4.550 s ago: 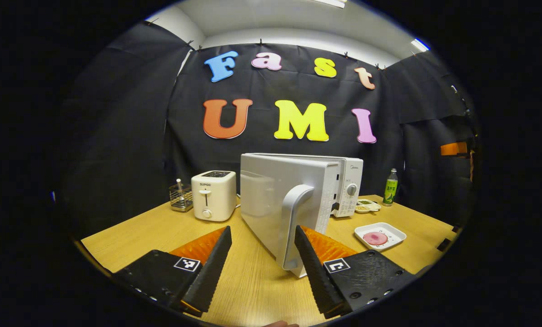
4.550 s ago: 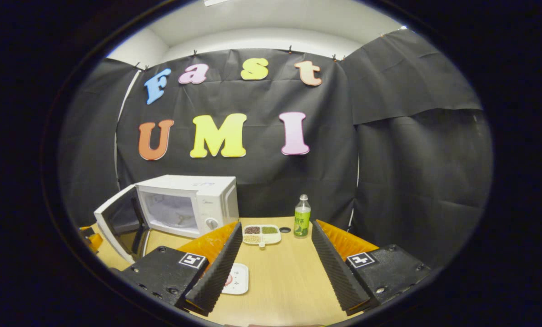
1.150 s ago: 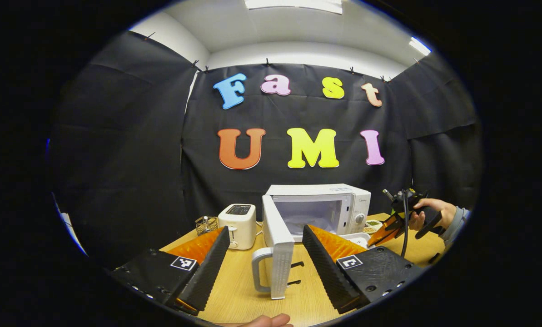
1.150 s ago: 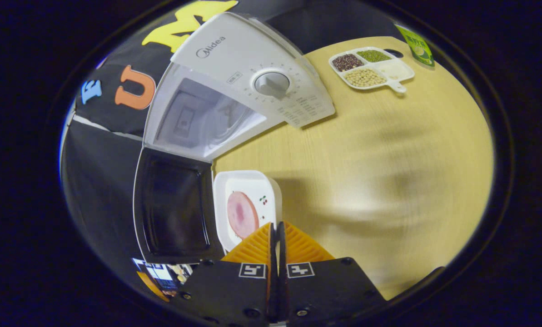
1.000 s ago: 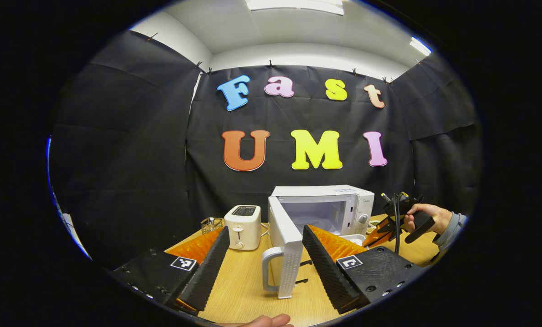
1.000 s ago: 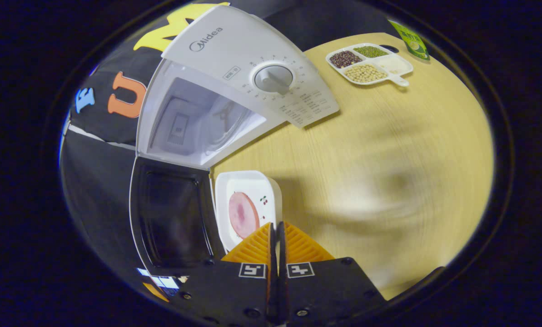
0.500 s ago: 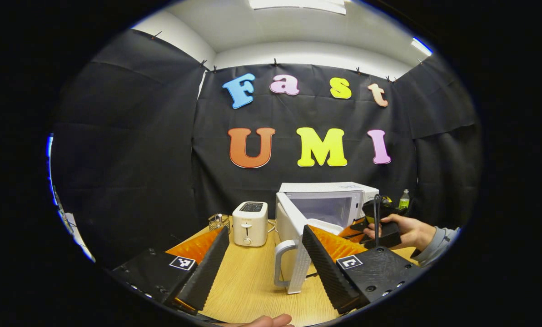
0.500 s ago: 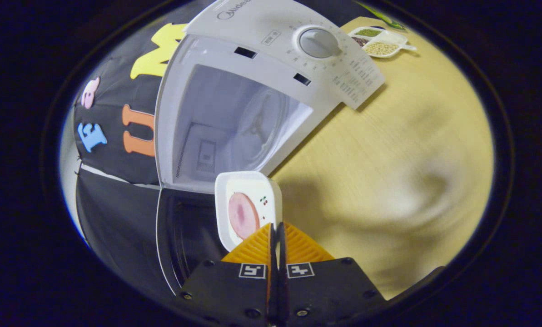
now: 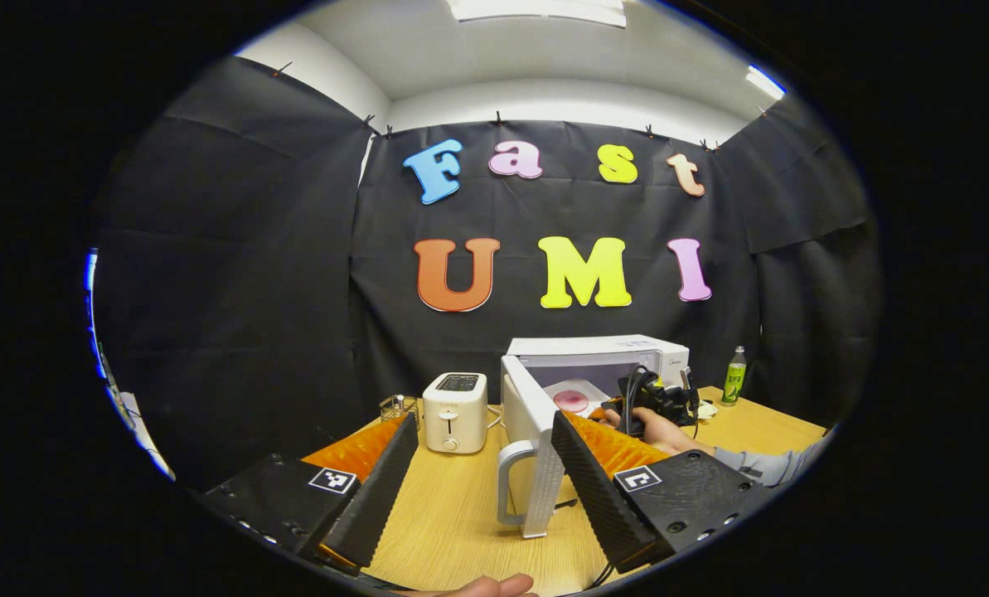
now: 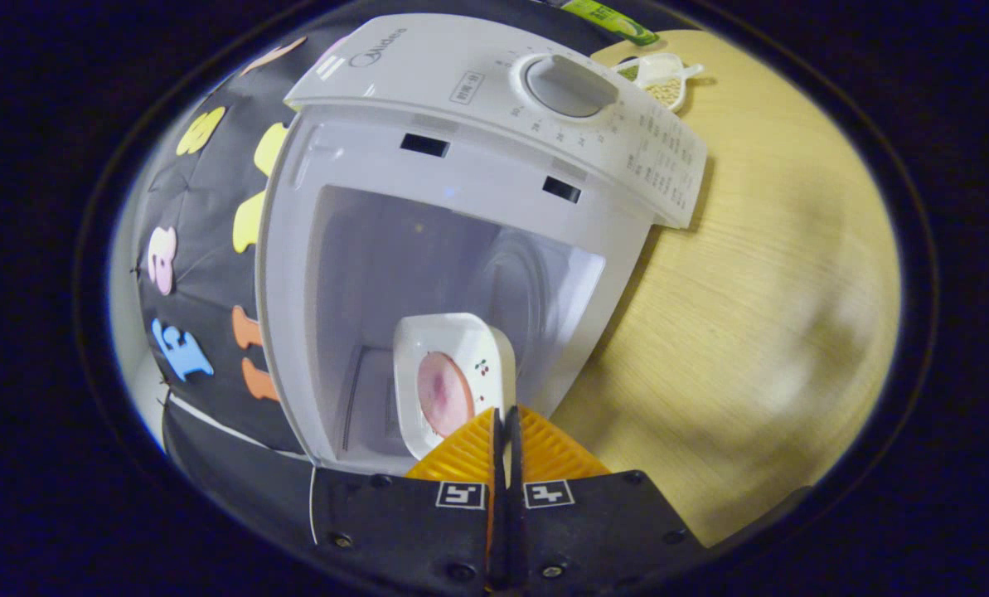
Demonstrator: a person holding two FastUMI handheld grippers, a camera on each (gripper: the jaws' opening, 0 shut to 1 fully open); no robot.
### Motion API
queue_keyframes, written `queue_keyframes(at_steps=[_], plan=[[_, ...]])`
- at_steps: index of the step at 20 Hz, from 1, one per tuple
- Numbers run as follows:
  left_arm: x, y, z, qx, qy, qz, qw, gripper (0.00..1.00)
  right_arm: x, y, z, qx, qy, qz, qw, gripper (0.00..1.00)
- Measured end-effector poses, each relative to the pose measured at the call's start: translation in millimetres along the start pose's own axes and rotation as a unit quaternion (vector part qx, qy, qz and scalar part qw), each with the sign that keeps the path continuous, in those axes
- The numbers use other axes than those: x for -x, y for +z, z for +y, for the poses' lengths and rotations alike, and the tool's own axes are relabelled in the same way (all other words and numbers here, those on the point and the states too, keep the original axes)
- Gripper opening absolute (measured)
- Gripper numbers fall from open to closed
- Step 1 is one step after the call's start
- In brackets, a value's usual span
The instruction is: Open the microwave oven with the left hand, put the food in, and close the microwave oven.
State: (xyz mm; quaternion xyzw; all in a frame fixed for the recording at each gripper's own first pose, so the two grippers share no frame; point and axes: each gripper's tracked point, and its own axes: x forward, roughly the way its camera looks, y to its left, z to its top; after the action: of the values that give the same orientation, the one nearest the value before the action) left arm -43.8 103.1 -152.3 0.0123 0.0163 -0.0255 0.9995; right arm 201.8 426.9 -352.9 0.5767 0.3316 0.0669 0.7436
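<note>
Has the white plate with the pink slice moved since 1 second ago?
Yes. The plate, pinched in the right gripper, went from in front of the open door into the mouth of the microwave oven.

Wooden table (image 9: 461, 514) — toaster (image 9: 454, 411), microwave (image 9: 602, 352), green bottle (image 9: 734, 376), wire rack (image 9: 398, 407)

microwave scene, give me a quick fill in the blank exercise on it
1. The microwave door is ____.
2. The right gripper is shut on the rim of the white ____, which carries a pink slice of food.
3. The left gripper has its fingers ____.
4. Left of the microwave stands a white ____.

Missing words: open; plate; open; toaster
</note>
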Motion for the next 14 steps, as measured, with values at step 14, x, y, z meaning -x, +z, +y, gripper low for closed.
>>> queue_keyframes(at_steps=[14], plan=[[-11, -10, 6, 0.007, -0.008, 0.021, 1.0, 0.97, -51, 18, 5, 0.016, 0.016, -0.112, 0.993, 0.05]])
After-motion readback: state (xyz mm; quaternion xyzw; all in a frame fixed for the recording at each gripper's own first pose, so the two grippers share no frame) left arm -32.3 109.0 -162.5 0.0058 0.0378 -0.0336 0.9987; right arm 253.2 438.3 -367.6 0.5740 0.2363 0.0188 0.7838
